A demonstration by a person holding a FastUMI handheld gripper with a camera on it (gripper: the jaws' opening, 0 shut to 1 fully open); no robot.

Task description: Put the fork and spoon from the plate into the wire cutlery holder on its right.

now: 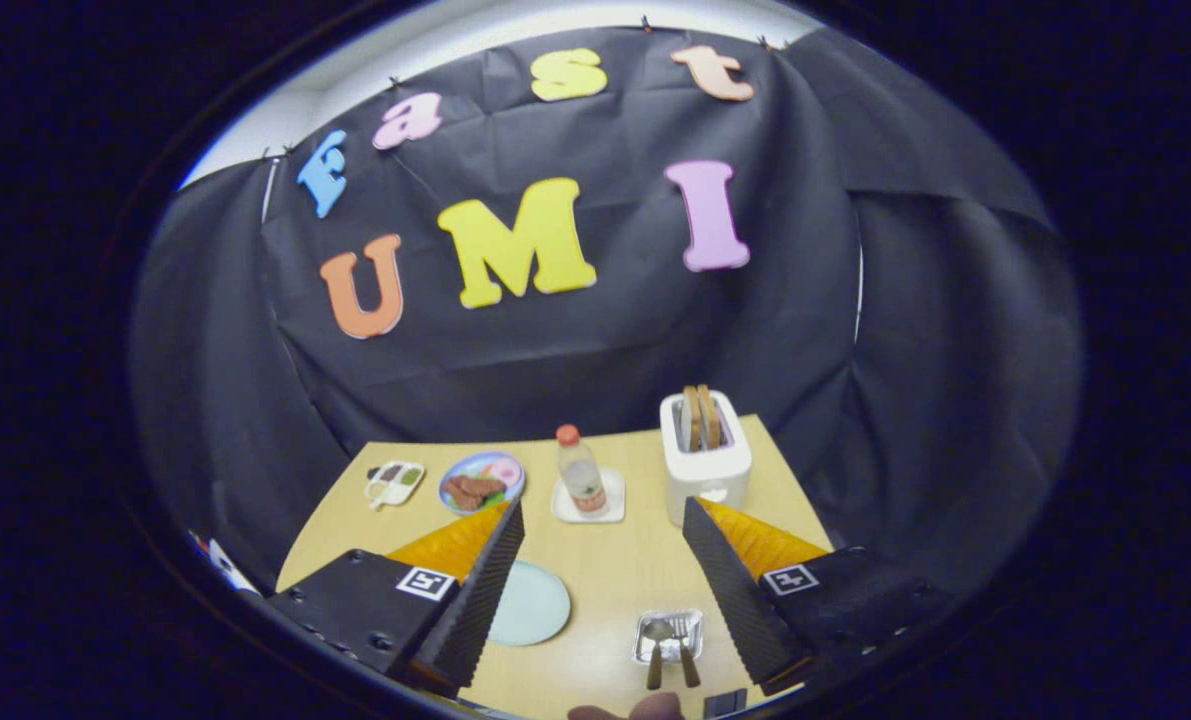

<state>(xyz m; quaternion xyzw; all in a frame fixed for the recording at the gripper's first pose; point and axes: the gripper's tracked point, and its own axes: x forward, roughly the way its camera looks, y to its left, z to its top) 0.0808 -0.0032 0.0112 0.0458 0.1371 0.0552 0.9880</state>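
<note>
Two utensils, the fork [684,652] and spoon [657,650], are standing in the wire cutlery holder [668,636] between my spread, empty fingers [595,515]; my near finger is hiding part of the plate [530,603].

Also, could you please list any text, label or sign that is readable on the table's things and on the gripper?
bottle: its label is too small and blurred to read.
square markers on the gripper: black-and-white patterns, no words.
toaster: no legible marking.
wire cutlery holder, lying between the open fingers: no text.
So nothing here can be quoted.
</note>
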